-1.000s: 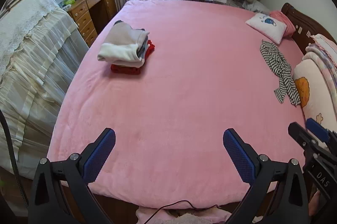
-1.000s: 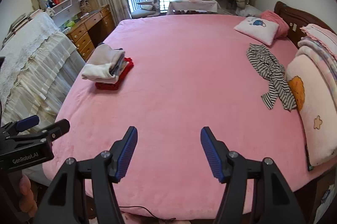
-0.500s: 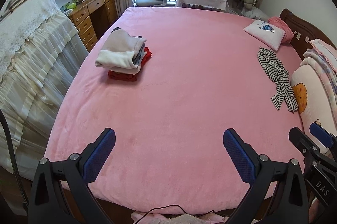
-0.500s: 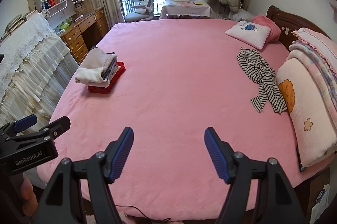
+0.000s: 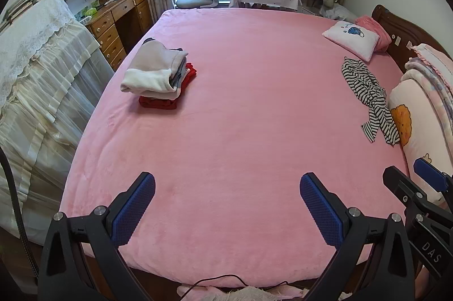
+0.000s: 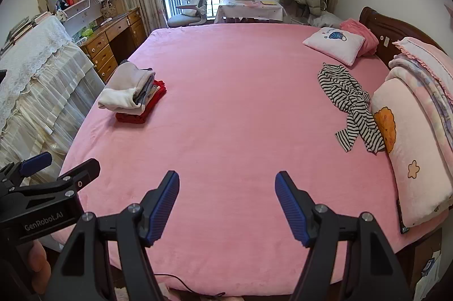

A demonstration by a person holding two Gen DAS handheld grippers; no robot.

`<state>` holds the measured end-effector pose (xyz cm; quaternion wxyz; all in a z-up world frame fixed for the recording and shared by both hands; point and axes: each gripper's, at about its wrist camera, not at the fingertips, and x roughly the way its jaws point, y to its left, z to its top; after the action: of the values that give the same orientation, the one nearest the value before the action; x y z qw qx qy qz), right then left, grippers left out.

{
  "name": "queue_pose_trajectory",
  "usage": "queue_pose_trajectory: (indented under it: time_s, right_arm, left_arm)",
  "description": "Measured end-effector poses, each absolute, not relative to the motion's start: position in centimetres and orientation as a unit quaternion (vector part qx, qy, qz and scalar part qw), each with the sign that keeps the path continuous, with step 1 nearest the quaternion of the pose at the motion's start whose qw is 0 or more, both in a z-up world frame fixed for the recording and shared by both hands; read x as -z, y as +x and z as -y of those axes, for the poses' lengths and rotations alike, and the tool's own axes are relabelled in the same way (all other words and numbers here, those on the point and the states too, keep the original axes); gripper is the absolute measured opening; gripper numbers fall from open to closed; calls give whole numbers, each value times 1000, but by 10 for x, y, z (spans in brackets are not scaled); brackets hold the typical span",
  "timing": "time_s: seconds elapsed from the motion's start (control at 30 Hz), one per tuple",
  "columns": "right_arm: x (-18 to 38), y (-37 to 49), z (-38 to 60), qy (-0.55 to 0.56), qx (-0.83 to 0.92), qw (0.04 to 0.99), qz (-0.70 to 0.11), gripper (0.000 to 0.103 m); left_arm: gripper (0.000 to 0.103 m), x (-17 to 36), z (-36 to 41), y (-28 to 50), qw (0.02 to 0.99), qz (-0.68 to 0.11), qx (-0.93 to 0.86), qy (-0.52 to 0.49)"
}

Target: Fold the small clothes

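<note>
A black-and-white striped garment (image 5: pixel 368 94) lies crumpled on the pink bed (image 5: pixel 240 116) at the right, next to the bedding; it also shows in the right wrist view (image 6: pixel 351 102). A stack of folded clothes (image 5: pixel 158 77), beige on top of red, sits at the bed's left side, and it shows in the right wrist view too (image 6: pixel 133 92). My left gripper (image 5: pixel 226 204) is open and empty above the bed's near edge. My right gripper (image 6: pixel 226 201) is open and empty there too, far from both piles.
A white pillow (image 6: pixel 334 44) and folded quilts (image 6: pixel 419 131) line the right side by the headboard. A lace-covered cabinet (image 5: pixel 36 68) stands close to the bed's left edge. A desk (image 5: pixel 119 17), an office chair and a small table stand beyond the far end.
Both grippers have pulled back and risen, so the bed and both piles look farther away. Both stay open and empty. The clothes have not moved.
</note>
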<state>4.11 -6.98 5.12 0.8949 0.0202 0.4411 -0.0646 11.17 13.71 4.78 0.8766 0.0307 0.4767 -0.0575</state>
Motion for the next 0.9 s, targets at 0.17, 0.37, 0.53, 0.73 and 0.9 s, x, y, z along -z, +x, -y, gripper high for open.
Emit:
queue_pose_trajectory:
  time_s: [0.17, 0.37, 0.53, 0.73, 0.9]
  right_arm:
    - [-48, 42, 73, 21, 63, 893, -446, 71]
    - [-47, 42, 76, 21, 65, 892, -448, 71]
    - [-46, 42, 78, 21, 66, 891, -448, 71]
    - [-44, 42, 79, 24, 67, 889, -452, 71]
    - [-43, 42, 79, 25, 68, 888, -454, 71]
  left_arm:
    - [102, -47, -135, 112, 877, -477, 58, 31]
    - [102, -46, -134, 113, 876, -478, 59, 32]
    - [102, -46, -133, 113, 875, -479, 61, 33]
    - [102, -41, -131, 116, 871, -485, 65, 37]
    - [102, -39, -126, 118, 870, -486, 68, 40]
